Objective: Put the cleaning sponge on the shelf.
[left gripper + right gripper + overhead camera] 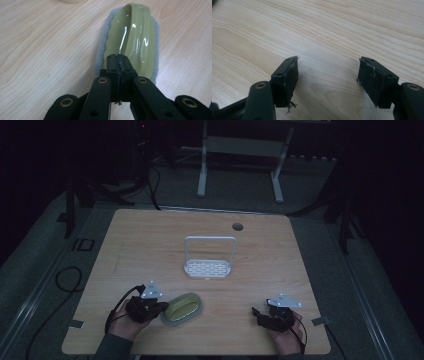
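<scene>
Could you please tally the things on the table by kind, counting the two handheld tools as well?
Green dish on a grey pad: 1
White rack: 1
Handheld tools, left and right: 2
Total: 4

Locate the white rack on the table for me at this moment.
In the high view the white rack stands upright near the middle of the table, beyond the green dish and nearer than the round cable hole.
</scene>
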Tool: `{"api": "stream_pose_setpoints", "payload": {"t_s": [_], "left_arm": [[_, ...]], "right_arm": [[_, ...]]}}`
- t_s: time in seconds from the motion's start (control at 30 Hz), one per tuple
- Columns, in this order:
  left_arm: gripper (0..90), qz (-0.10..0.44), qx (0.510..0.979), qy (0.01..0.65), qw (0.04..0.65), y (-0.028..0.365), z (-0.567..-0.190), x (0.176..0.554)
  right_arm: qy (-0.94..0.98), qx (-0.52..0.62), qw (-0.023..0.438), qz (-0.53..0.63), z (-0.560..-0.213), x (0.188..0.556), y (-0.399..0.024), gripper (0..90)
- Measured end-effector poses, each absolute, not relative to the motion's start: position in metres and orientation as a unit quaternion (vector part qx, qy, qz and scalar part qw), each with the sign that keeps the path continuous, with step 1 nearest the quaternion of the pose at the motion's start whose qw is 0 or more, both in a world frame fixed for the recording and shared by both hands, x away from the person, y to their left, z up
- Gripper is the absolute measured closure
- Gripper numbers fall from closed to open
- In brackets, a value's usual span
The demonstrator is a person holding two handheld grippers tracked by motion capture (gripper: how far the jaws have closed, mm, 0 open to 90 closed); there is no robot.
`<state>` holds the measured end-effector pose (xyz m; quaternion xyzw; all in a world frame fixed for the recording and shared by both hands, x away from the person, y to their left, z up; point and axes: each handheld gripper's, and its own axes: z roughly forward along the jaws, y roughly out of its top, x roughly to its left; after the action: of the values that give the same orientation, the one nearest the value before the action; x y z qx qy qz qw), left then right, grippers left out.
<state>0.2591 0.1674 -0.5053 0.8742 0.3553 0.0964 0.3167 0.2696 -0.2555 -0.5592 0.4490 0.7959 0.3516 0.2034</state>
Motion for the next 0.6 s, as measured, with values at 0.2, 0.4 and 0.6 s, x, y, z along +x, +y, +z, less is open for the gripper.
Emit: {"api": "stream_pose_setpoints", "payload": {"t_s": [0.2,0.4,0.6], "left_arm": [[82.8,0.102,0.876,0.358,0.308,0.161,-0.496,0.261],[76.6,0.099,0.877,0.355,0.309,0.156,-0.487,0.263],[70.6,0.091,0.881,0.353,0.301,0.148,-0.480,0.269]], "right_arm": [[0.796,0.449,0.203,0.352,-0.559,0.270,-0.256,32.0],[0.796,0.449,0.203,0.352,-0.559,0.270,-0.256,32.0],[0.796,0.449,0.204,0.352,-0.559,0.270,-0.255,32.0]]}}
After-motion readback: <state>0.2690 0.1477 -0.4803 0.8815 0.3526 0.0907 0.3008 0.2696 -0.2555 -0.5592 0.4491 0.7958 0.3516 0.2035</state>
